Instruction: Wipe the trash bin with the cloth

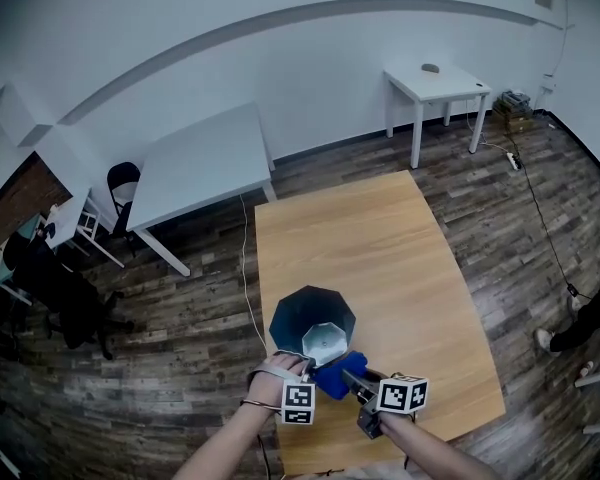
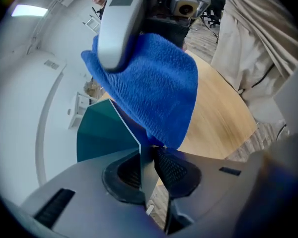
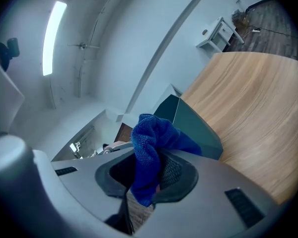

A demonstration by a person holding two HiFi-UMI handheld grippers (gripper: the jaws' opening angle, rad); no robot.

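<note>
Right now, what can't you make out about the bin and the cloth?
Head view: the trash bin's near outer wall, hidden by the cloth.
Left gripper view: the bin's far rim, behind the cloth; its base, behind the left gripper.
Right gripper view: most of the bin, behind the cloth and the right gripper.
Head view: the object on the small white table, too small.

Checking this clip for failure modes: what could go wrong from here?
The left gripper pinches only the thin rim of the trash bin; wiping pressure may make it slip or tip.
It stands close to the table edge; a push could slide it off.
The right gripper holds the cloth by a bunched fold; it might pull free.
</note>
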